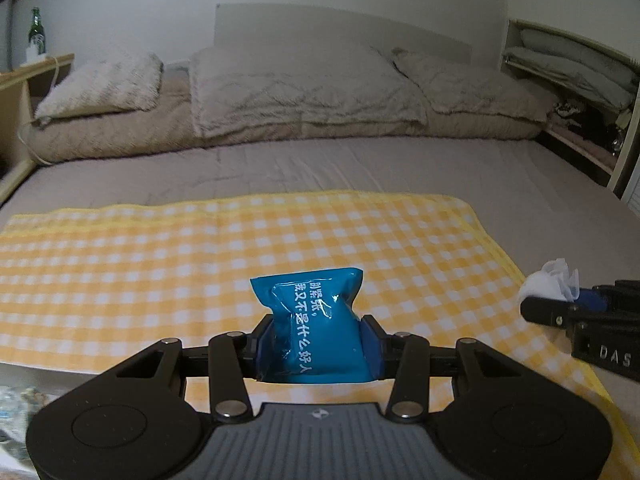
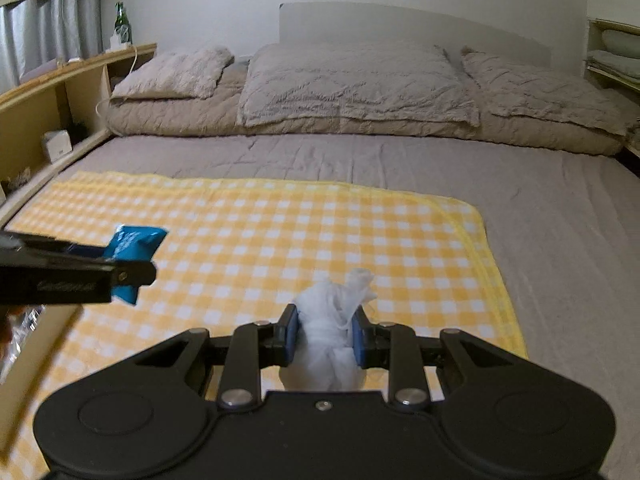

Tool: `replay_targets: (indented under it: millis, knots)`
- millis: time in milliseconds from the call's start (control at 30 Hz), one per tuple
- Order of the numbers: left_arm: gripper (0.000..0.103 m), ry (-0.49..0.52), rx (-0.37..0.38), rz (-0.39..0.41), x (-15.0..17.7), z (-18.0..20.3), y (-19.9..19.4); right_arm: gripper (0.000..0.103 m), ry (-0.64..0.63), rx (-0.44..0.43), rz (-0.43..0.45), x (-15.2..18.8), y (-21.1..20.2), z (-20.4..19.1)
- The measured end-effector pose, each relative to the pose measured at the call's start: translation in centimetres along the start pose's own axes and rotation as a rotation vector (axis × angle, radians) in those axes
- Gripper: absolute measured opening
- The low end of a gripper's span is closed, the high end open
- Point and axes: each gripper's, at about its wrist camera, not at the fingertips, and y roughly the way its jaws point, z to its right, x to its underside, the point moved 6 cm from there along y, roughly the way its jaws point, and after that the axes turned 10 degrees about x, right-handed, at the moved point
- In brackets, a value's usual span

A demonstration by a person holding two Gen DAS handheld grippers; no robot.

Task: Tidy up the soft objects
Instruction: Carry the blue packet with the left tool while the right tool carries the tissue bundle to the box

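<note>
My left gripper point(image 1: 318, 344) is shut on a blue plastic tissue pack point(image 1: 316, 320) with white writing and holds it above the yellow checked cloth point(image 1: 160, 264). My right gripper point(image 2: 324, 338) is shut on a crumpled white soft bundle point(image 2: 332, 320), also above the cloth point(image 2: 280, 232). In the left wrist view the right gripper point(image 1: 560, 304) shows at the right edge with the white bundle point(image 1: 548, 280). In the right wrist view the left gripper point(image 2: 120, 268) shows at the left with the blue pack point(image 2: 134, 246).
The cloth lies on a grey bed sheet point(image 1: 360, 168). Beige pillows point(image 1: 304, 88) and a folded quilt lie at the head. A wooden shelf point(image 2: 52, 92) with a green bottle point(image 2: 122, 20) runs along the left. Shelves with bedding point(image 1: 568, 60) stand at the right.
</note>
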Motion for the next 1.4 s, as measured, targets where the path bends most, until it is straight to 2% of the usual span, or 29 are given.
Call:
replay_targets:
  millis: [333, 467, 667, 900, 1400]
  knots:
    - [0.046, 0.007, -0.021, 0.042, 0.0, -3.5, -7.6, 0.028, 0.028, -0.001, 0.015, -2.7, -4.9, -4.1]
    - [0.046, 0.008, -0.044, 0.046, 0.6, -5.9, -10.6, 0.028, 0.089, -0.025, -0.01, -3.0, -6.2, -6.4]
    - [0.047, -0.002, -0.103, 0.037, 2.4, -10.5, -14.2, 0.028, 0.061, -0.055, -0.014, -2.8, -6.7, -11.0]
    - [0.047, -0.056, -0.181, 0.015, 4.7, -16.8, -17.3, 0.028, 0.021, -0.132, -0.007, -3.6, -6.7, -17.0]
    - [0.047, -0.123, -0.281, -0.012, 8.1, -25.4, -22.1, 0.028, -0.059, -0.296, -0.033, -4.5, -6.2, -29.6]
